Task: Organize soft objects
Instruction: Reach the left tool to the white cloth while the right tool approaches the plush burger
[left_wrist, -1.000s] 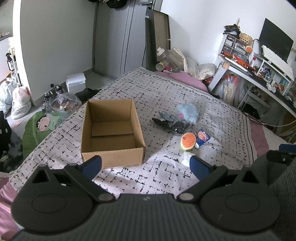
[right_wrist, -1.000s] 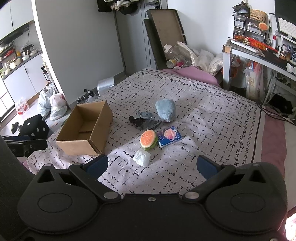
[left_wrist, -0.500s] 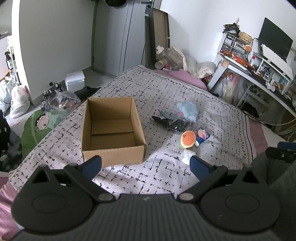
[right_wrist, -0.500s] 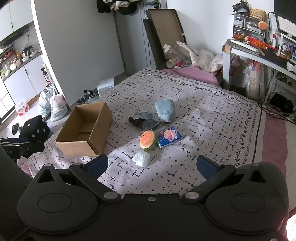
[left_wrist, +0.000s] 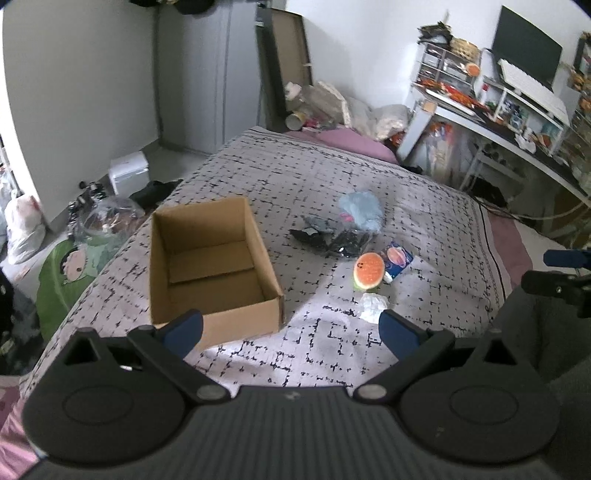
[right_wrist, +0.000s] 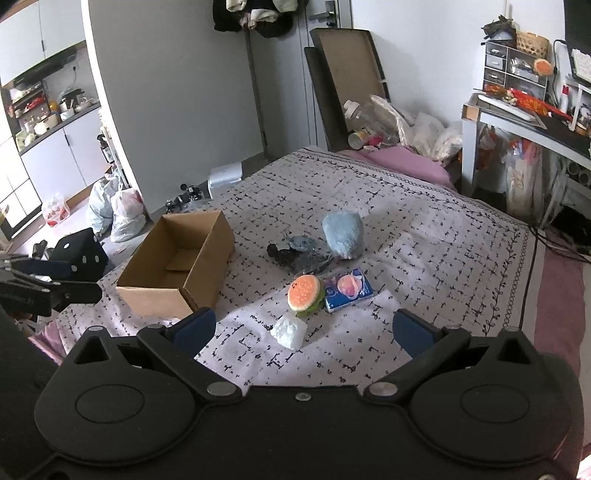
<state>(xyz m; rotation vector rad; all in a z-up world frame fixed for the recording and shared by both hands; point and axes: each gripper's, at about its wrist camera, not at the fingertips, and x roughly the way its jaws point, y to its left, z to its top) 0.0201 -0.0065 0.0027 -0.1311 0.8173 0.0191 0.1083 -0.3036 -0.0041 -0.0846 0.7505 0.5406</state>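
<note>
Grey quilted fabric with a broken black grid print covers the bed (right_wrist: 424, 229), which carries everything; pink bedding shows at its far end and right edge. Largest upon it is the cardboard box (left_wrist: 207, 266), an open-topped rectangle of plain brown board, empty, with its long axis running from the near edge toward the far wall in the left wrist view and angled to the left in the right wrist view. To its right, well apart from it, lies the cluster of soft objects. Farthest back is a fuzzy pale blue plush (right_wrist: 343, 236), rounded and standing on its broad end. Just beside it is a crumpled clear bag of dark items (right_wrist: 299, 253). Nearer is a blue tissue pack (right_wrist: 348, 290) printed with a pink peach, its writing too small to read, touching a round burger-shaped squishy (right_wrist: 304, 293) with an orange seeded bun and green edge. Nearest is a white crumpled lump (right_wrist: 289, 331). Both claws hover over the bed's near edge, the left claw (left_wrist: 291, 332) and right claw (right_wrist: 303, 330) each spread wide with blue-padded fingers and gripping nothing.
</note>
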